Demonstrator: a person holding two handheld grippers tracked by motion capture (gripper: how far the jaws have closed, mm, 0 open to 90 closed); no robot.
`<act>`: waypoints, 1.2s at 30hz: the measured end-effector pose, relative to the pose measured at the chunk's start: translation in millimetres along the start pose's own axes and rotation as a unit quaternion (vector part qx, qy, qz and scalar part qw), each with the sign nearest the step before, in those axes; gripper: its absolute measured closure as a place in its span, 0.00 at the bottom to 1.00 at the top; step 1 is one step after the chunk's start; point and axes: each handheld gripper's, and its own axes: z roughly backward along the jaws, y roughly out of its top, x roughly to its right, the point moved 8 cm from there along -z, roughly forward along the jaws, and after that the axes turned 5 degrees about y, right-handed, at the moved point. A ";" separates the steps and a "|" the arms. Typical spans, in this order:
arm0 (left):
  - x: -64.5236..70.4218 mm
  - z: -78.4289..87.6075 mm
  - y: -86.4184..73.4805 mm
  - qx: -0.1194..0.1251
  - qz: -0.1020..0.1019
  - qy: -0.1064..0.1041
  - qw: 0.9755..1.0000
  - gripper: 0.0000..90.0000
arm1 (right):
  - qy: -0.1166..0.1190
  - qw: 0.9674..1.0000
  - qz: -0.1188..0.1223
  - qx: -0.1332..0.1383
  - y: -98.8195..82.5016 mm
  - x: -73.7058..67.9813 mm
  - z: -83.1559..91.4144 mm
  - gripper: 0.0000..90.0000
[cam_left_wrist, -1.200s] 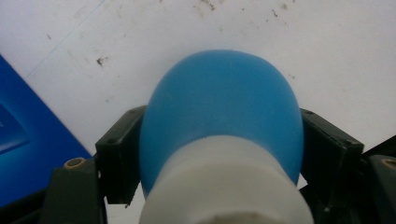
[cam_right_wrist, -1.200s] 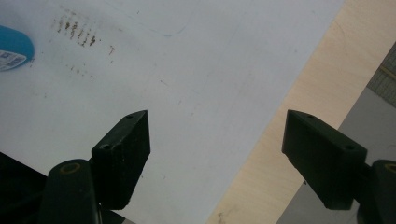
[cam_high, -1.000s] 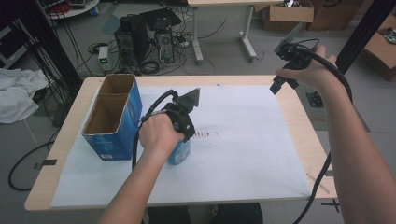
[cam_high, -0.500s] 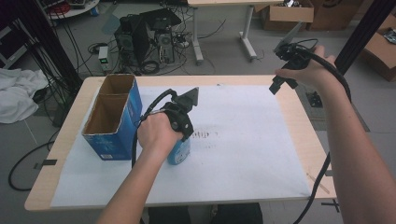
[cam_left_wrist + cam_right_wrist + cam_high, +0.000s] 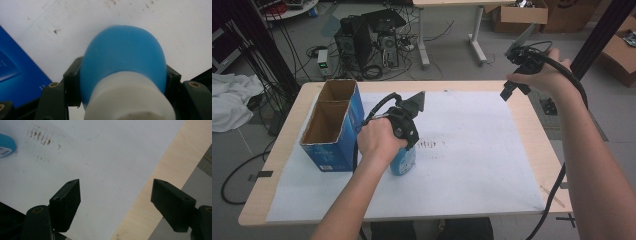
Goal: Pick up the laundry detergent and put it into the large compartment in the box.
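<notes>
My left gripper (image 5: 404, 131) sits low over the white paper sheet (image 5: 472, 150) on the tabletop (image 5: 537, 130), just right of the open blue cardboard box (image 5: 332, 127). In the left gripper view its 2 fingers (image 5: 72, 83) are closed against opposite sides of a blue bottle (image 5: 123, 62) with a white neck; the fingers press the blue body just above that neck, 1 on each side, spread only as wide as the bottle. From the high view the bottle (image 5: 403, 160) stands under my left hand (image 5: 379, 142), its base at the paper, though I cannot tell whether it rests there or is lifted slightly. The box stands just beside it, and I cannot tell whether they touch.

My right gripper (image 5: 519, 65) is held up off the tabletop near the far right corner, well apart from the bottle. In the right gripper view its 2 fingers (image 5: 66, 201) stand wide apart with nothing between them, looking down on bare paper and the wooden tabletop edge (image 5: 150, 202). The bottle's blue end (image 5: 6, 145) shows at the top left corner of that view, beside some brown smudges (image 5: 40, 135) on the paper.
</notes>
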 end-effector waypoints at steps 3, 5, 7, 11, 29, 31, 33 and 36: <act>-2.2 9.5 -0.2 0.005 0.004 -0.003 1.000 0.42 | 0.000 1.000 0.000 0.001 0.4 0.2 0.0 0.27; -4.9 17.8 0.1 0.009 0.010 -0.004 1.000 0.42 | 0.000 1.000 0.001 0.000 0.6 0.3 0.1 0.27; -8.1 27.6 0.3 0.010 0.017 -0.006 1.000 0.42 | 0.001 1.000 0.002 0.001 1.1 0.1 0.0 0.27; -18.0 51.6 0.4 0.010 0.027 -0.003 1.000 0.42 | 0.002 1.000 0.002 -0.001 0.9 1.4 -0.8 0.27; -98.7 146.6 -16.9 0.043 0.157 0.001 0.987 0.42 | 0.001 1.000 -0.002 -0.002 2.4 6.2 0.1 0.27; -108.1 151.1 -20.2 0.046 0.180 0.007 0.983 0.42 | 0.000 1.000 -0.004 -0.002 3.2 5.9 0.3 0.27; -118.3 155.0 -24.7 0.046 0.195 0.009 0.980 0.42 | 0.000 1.000 -0.003 -0.003 3.6 6.0 -0.2 0.27; -132.2 159.8 -32.5 0.046 0.215 0.008 0.975 0.42 | 0.001 1.000 -0.003 -0.005 4.1 6.4 -1.3 0.27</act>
